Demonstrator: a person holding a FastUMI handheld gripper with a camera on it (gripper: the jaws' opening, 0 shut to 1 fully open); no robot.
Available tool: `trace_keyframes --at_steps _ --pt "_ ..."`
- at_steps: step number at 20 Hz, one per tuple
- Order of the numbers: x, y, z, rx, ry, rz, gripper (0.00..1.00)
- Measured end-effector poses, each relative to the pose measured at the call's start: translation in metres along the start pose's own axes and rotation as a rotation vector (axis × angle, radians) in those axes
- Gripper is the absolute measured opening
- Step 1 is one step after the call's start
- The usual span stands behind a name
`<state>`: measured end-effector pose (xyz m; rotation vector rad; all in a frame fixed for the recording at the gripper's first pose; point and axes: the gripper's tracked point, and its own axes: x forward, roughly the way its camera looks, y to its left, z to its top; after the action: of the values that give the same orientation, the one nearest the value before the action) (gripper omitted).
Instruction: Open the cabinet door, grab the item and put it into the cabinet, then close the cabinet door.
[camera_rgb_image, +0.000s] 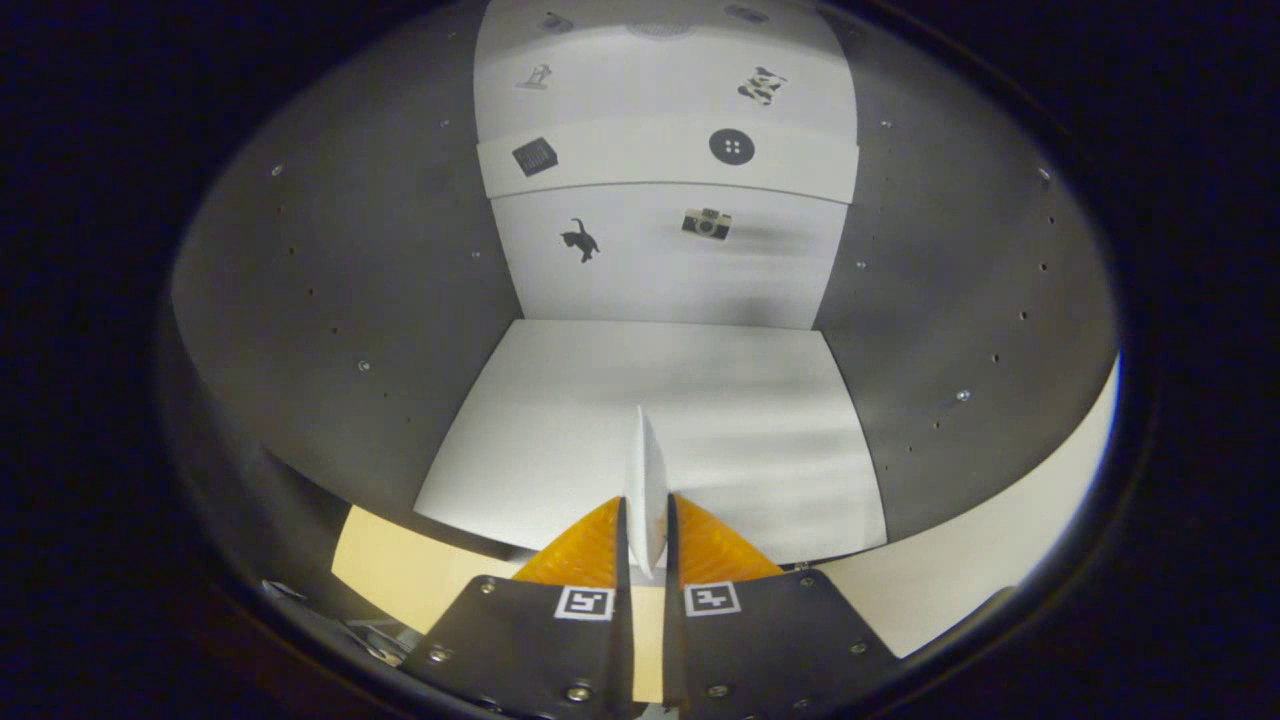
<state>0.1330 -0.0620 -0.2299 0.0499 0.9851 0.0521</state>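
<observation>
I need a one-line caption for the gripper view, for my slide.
Gripper shut on a thin white item, held edge-on before the open cabinet's white floor.

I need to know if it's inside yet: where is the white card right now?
In the gripper view, the white card stands edge-on, pinched between the fingers, just above the front edge of the open cabinet's floor.

Cabinet floor ahead of my tongs

The white cabinet floor (680, 400) lies bare beyond my tongs (645, 530), which pinch a thin white card (648, 480) upright above its front edge.
</observation>
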Motion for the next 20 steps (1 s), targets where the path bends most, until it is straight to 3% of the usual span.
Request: trace_keyframes --at_steps 5,6,8,15,20 --pt "0.002 0.001 0.006 0.014 0.001 -0.001 0.14" --pt "0.004 -0.001 0.007 0.018 -0.007 -0.01 0.23" --pt "0.004 -0.001 0.009 0.023 -0.017 -0.016 0.25" --pt "-0.003 -0.003 0.01 0.0 -0.053 -0.031 0.25" --pt "-0.031 -0.003 0.016 -0.026 -0.165 -0.049 0.28"
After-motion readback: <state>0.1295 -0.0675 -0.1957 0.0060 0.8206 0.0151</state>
